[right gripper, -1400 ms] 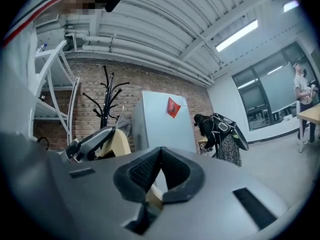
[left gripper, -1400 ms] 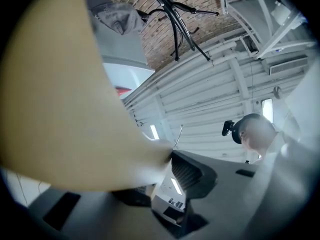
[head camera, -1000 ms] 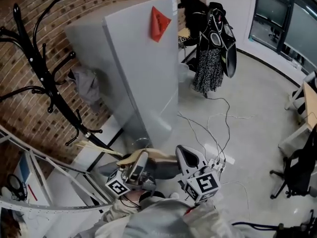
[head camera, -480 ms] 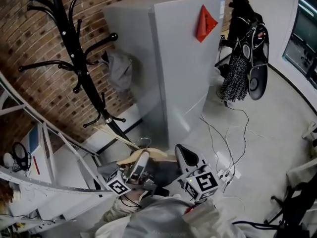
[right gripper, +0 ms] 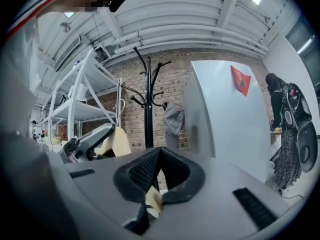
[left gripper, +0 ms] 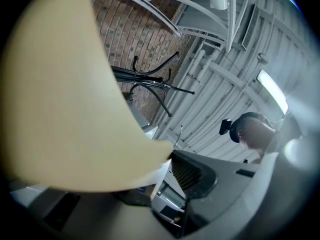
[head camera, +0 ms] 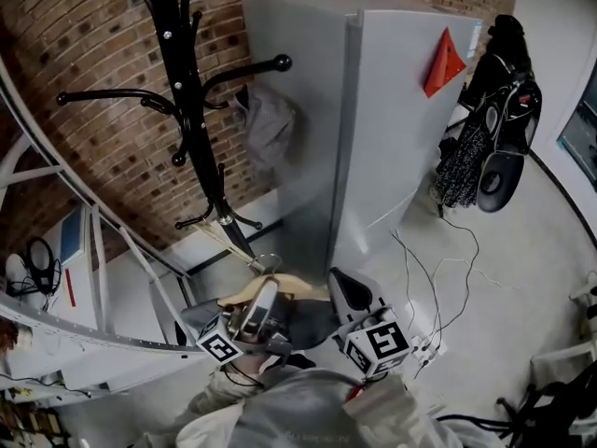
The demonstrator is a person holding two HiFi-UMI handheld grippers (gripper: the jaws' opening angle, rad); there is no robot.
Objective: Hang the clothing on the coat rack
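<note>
A black coat rack stands against the brick wall, upper left in the head view; it also shows as the coat rack and the coat rack. Low in the head view, both grippers hold a pale wooden hanger with a dark garment slung under it. My left gripper grips it near the wire hook; the hanger fills that gripper's view against the left gripper. My right gripper pinches the hanger's other end, and a cream sliver sits in the right gripper.
A tall grey partition with a red triangle stands right of the rack, a grey garment hanging at its edge. White metal shelving runs along the left. Dark clothes and a bag hang far right; cables lie on the floor.
The coat rack and partition have slid rightward in the head view, so the rack now stands above the grippers. Both grippers keep their hold on the hanger.
</note>
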